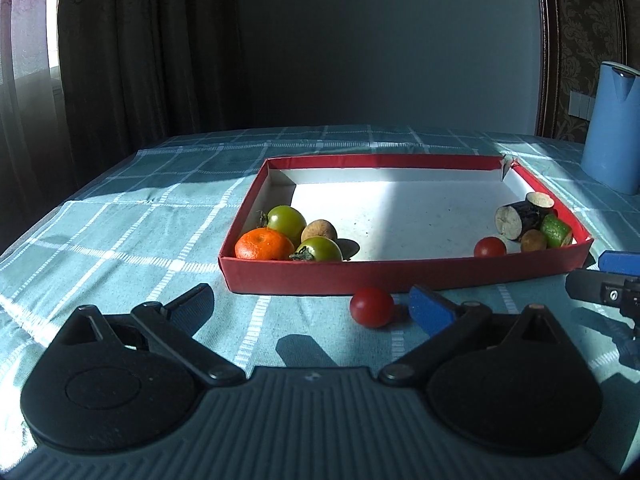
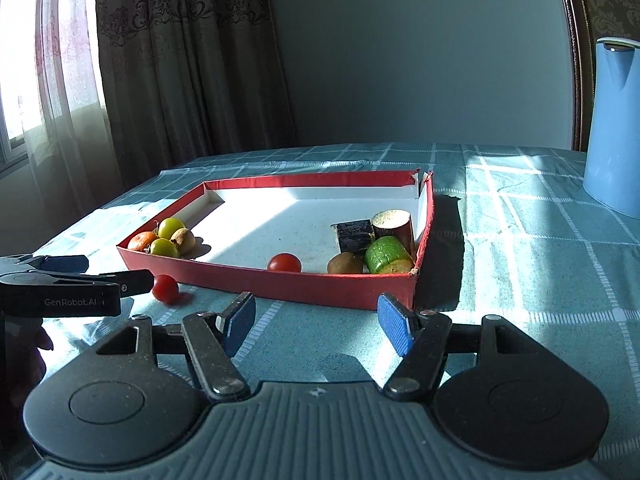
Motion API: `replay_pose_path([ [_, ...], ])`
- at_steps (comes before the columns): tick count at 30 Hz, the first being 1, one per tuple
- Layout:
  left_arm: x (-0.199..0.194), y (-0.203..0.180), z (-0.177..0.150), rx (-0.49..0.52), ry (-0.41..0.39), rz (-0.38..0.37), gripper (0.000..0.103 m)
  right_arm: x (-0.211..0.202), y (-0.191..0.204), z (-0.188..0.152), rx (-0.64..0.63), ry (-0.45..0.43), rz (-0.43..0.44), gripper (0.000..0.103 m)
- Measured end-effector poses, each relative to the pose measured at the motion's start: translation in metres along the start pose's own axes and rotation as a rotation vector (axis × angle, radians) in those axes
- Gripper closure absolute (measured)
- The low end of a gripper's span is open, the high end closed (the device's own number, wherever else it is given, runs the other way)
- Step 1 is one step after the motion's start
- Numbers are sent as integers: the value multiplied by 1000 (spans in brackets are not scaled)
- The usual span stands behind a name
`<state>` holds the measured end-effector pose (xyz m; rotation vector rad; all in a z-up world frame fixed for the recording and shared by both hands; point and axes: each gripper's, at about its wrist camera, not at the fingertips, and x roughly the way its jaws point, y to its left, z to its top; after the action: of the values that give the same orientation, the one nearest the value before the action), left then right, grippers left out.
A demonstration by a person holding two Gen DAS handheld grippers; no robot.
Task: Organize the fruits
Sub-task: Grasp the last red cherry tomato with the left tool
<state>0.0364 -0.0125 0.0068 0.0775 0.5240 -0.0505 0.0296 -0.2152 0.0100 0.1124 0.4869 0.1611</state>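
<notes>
Loose tomato (image 1: pixel 372 307): small, round, smooth, thin-skinned; on the tablecloth (image 1: pixel 120 240) just outside the red tray (image 1: pixel 400 276) near wall; likely rolls.
Hold: gently across the middle.
Left gripper (image 1: pixel 308 304): wide apart, holding nothing, tomato beside right finger.
Right gripper (image 2: pixel 316 326): wide apart, holding nothing.
Room: tray centre bare; fruit clustered in left and right near corners.

We read only one piece of text: "GenRobot.AI", printed in pale letters on the black side of the left gripper (image 2: pixel 150 280), which enters the right wrist view at nine o'clock. We find no other words, numbers or brand names that we can make out on anything else in either view.
</notes>
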Motion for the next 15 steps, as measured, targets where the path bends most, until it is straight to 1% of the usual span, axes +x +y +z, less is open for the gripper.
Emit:
replay_pose_path([
  [2, 7, -6, 2, 6, 23, -3, 4, -1, 0, 0, 1, -4, 6, 36],
  [4, 17, -9, 3, 6, 64, -18, 12, -2, 0, 0, 3, -10, 10, 36],
  [6, 28, -8, 3, -12, 125, -35, 25, -3, -1, 1, 4, -14, 13, 36],
  [7, 31, -6, 2, -31, 132, -47, 25, -3, -1, 1, 5, -16, 14, 36],
  [10, 32, -5, 1, -36, 126, -53, 33, -5, -1, 1, 8, -26, 18, 36],
  [11, 30, -6, 0, -29, 118, -63, 42, -5, -1, 1, 7, -29, 16, 36],
  [12, 28, -7, 0, -22, 111, -73, 57, -5, -1, 1, 6, -30, 15, 36],
  [14, 27, -10, 0, -9, 100, -92, 70, -5, 0, 1, 1, -32, 12, 36],
  [15, 27, -10, 0, -5, 98, -96, 72, -4, 0, 1, -3, -32, 12, 36],
])
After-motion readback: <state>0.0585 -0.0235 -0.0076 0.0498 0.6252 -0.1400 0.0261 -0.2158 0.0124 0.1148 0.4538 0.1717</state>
